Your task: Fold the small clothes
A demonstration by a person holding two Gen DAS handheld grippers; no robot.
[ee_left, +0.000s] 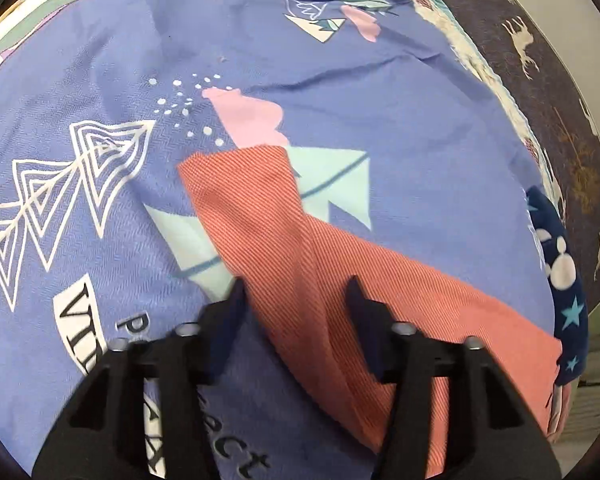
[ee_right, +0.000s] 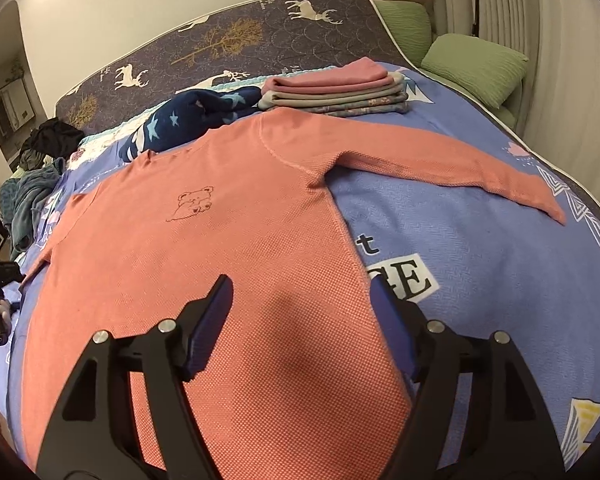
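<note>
Lying flat across the middle of the right wrist view, a coral-pink long-sleeved top [ee_right: 204,248] is spread face up on a periwinkle bedsheet [ee_right: 480,248]. Its weave is a fine waffle-like knit, and a small outlined bear is stitched on the chest. One sleeve stretches toward the right edge of the frame, tapering to a cuff.

At the bottom of that view the right gripper [ee_right: 302,300] stands wide open, gripping nothing; the top's lower body fills the gap between its dark fingers [ee_right: 210,332], and the garment's side edge runs just beside the right-hand finger.

In the left wrist view the left gripper [ee_left: 296,300] is likewise spread apart and empty. The other sleeve runs diagonally from frame centre down to the lower right, passing between the two fingers [ee_left: 230,320]; whether they touch the cloth cannot be told.

The sheet is printed with white line triangles, mint shapes, pink patches and black lettering. In the upper centre of the right wrist view sits a neat stack of folded clothes [ee_right: 336,94], and left of it a rumpled navy fleece with pale blue stars [ee_right: 188,120]. Behind lies a dark mattress with white deer [ee_right: 220,44]; green cushions [ee_right: 476,68] sit upper right.
</note>
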